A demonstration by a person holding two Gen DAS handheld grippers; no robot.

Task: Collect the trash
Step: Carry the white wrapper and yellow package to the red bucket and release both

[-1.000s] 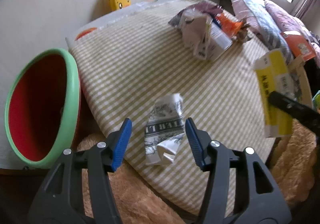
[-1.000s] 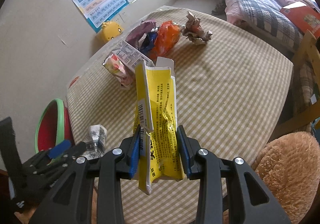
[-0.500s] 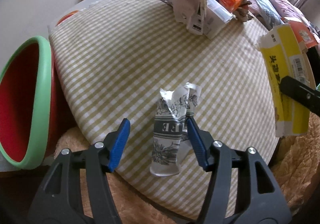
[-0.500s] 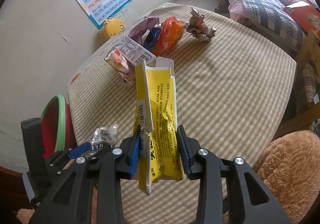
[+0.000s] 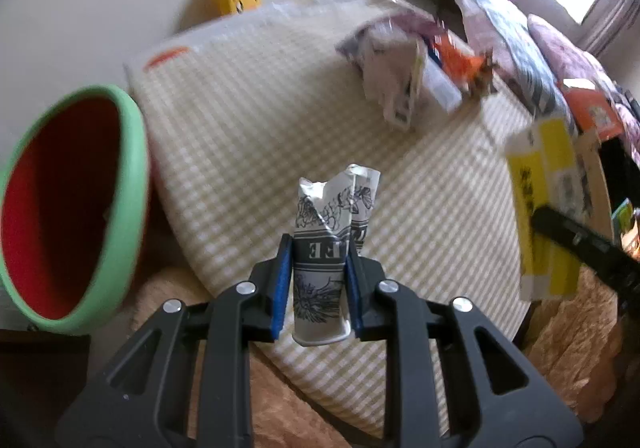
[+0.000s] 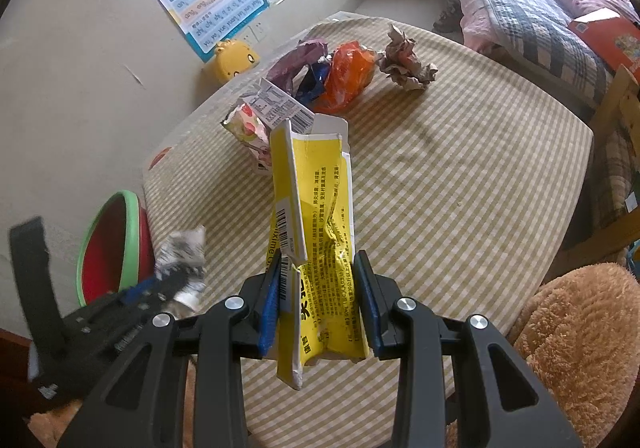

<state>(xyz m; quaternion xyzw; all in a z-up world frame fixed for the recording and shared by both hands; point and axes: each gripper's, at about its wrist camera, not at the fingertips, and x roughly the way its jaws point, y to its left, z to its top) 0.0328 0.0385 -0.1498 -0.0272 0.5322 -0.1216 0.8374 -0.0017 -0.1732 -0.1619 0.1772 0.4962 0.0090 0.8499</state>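
A crushed paper cup [image 5: 336, 199] with black print stands upright between the blue pads of my left gripper [image 5: 319, 260]. The jaws are closing, and the pads press on its sides just above the checked tablecloth [image 5: 248, 119]. The right wrist view shows that cup [image 6: 182, 252] blurred, beside the red bin with a green rim [image 6: 108, 244]. My right gripper [image 6: 319, 268] is shut on a flattened yellow carton [image 6: 316, 175], held upright over the table's near edge. From the left wrist view, the bin [image 5: 60, 207] lies to the left and the yellow carton [image 5: 540, 175] to the right.
More trash sits at the table's far side: a torn milk carton [image 6: 268, 115], a purple wrapper [image 6: 296, 59], an orange wrapper [image 6: 352, 71] and crumpled brown paper [image 6: 406, 63]. A plush brown seat [image 6: 580, 328] is at the near right. A bed [image 6: 532, 7] stands behind.
My left gripper's jaws have closed from wide apart onto the paper cup, which now stands upright between the pads. The right gripper with its yellow carton has stayed still.
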